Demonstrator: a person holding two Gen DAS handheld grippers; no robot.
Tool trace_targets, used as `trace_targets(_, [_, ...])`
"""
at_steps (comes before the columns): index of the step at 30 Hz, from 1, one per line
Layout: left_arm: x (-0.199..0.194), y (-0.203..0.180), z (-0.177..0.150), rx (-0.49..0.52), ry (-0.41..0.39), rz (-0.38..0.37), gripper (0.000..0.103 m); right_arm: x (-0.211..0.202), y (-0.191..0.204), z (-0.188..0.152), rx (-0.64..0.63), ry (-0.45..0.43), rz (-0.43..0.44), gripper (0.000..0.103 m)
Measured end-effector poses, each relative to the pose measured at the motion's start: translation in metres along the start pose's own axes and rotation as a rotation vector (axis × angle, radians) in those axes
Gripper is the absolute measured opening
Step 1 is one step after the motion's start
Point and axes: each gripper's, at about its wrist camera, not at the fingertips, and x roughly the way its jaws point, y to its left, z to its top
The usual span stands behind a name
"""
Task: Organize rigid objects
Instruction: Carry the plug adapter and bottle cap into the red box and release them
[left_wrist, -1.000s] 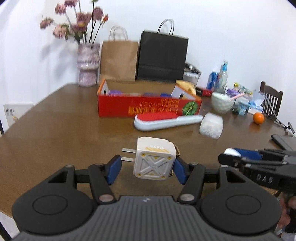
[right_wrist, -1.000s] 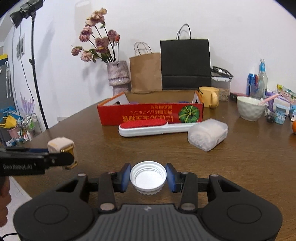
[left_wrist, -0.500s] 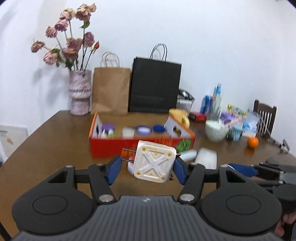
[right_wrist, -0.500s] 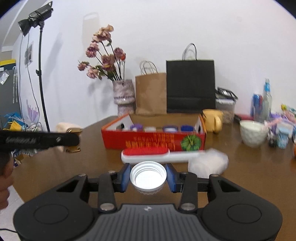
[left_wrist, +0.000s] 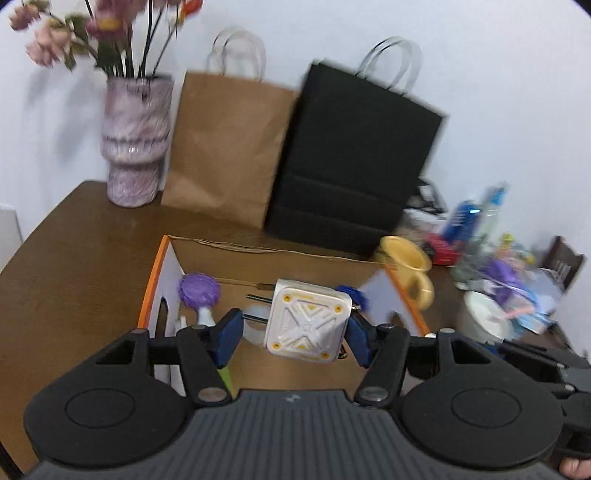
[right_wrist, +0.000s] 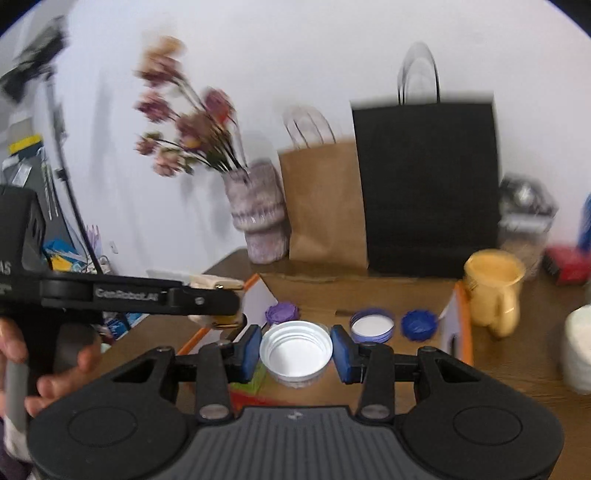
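Observation:
My left gripper (left_wrist: 294, 334) is shut on a white plug adapter (left_wrist: 306, 324) with yellow marks, its metal prongs pointing left, held over the open cardboard box (left_wrist: 159, 273). My right gripper (right_wrist: 295, 350) is shut on a white jar lid (right_wrist: 295, 350), held over the same box (right_wrist: 463, 314). Inside the box lie a purple cap (left_wrist: 198, 290) (right_wrist: 282, 312), a white-lined lid (right_wrist: 372, 325) and a blue cap (right_wrist: 419, 325). The left gripper with the adapter also shows at the left of the right wrist view (right_wrist: 218, 302).
Behind the box stand a brown paper bag (left_wrist: 225, 155), a black paper bag (left_wrist: 354, 173) and a vase of flowers (left_wrist: 135, 140). A yellow mug (right_wrist: 493, 288) stands right of the box. A white bowl (left_wrist: 484, 317), bottles and clutter fill the table's right side.
Both grippers have risen and moved forward, from low over the table's near edge to above the open box, each still holding its object. The views now look down into the box.

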Motion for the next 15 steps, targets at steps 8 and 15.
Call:
trace_targets(8, [0.123, 0.023, 0.034, -0.016, 0.165, 0.14, 0.061, 0.127, -0.026, 0.018, 0.01, 0.176, -0.091, 0.04])
trace_targets(15, [0.169, 0.04, 0.028, -0.047, 0.215, 0.204, 0.065, 0.174, -0.025, 0.004, -0.012, 0.25, -0.132, 0.04])
